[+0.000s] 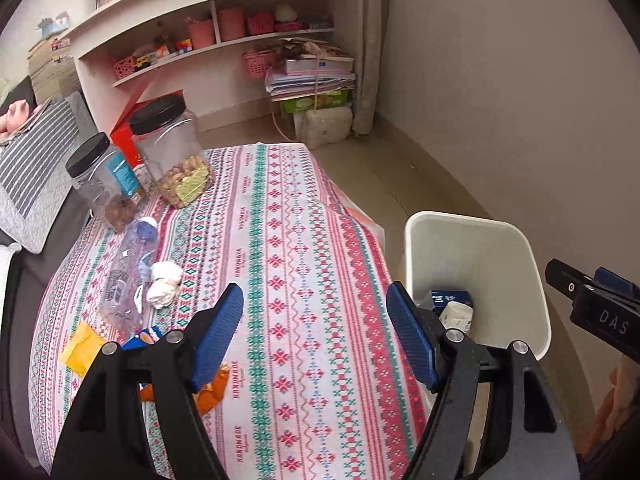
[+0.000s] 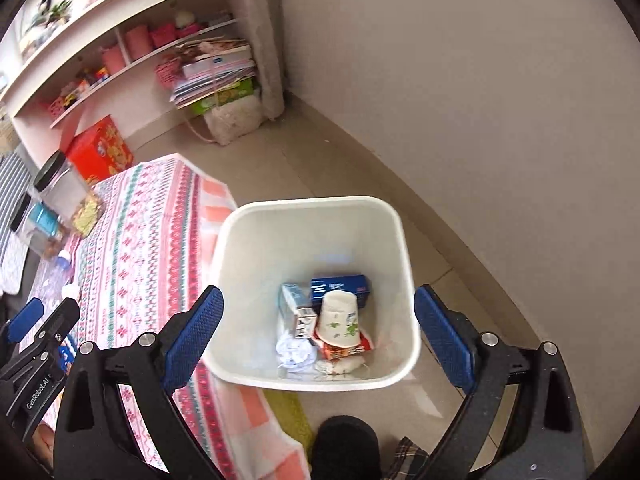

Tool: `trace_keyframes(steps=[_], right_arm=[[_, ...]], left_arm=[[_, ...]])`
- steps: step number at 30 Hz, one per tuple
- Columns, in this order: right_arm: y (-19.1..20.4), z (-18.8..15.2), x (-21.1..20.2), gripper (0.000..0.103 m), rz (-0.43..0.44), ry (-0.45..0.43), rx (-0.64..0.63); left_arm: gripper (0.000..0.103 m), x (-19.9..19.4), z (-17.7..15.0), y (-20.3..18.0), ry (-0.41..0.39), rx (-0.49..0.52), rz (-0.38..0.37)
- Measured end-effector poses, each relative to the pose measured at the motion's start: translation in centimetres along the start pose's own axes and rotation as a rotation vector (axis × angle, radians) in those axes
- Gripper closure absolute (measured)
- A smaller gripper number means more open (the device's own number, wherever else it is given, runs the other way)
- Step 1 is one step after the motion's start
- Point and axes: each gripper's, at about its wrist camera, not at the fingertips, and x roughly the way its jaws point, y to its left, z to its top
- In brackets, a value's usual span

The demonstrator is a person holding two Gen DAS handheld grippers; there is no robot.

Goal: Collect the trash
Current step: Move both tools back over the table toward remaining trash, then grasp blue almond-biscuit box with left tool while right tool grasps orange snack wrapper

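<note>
Above white bin (image 2: 320, 216), right claw (image 2: 318, 340) spread wide, empty; left claw (image 1: 316, 336) likewise, over tablecloth (image 1: 288, 208).

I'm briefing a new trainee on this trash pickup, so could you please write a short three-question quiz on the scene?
1. True or false: the right gripper holds a paper cup.
2. Which lies in the white bin? A) paper cup B) plastic bottle C) crumpled tissue
3. Fill in: the left gripper hovers over the patterned ____.

Key: 1 false, open and empty; 2 A; 3 tablecloth.
</note>
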Motion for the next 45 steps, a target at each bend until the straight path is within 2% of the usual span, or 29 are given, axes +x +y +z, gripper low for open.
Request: trace_keyframes(steps=[16,28,38,45], right_arm=[[12.5,-1.7,1.2,0.011,0.131,0.076,-0.170],[20.0,-3.5,2.8,0.010,0.165,0.132,-0.292],[24.7,-5.6,4.4,0.010,0.185,0.193,-0.398],[25.7,-6.4,5.0,0.010,0.193,0.217,-0.444]], left_arm=[[0.031,-0.1,-3.8,11.6,0.048,-0.143,0.139],[0.031,0.6,-6.3,19.1,0.095,-0.250,0.220],[0.031,2.8,-8.6,25.1,0.196,-0.361,0.294],[0.031,5.5,-9.7,28.4,0.294,-0.551,0.257]])
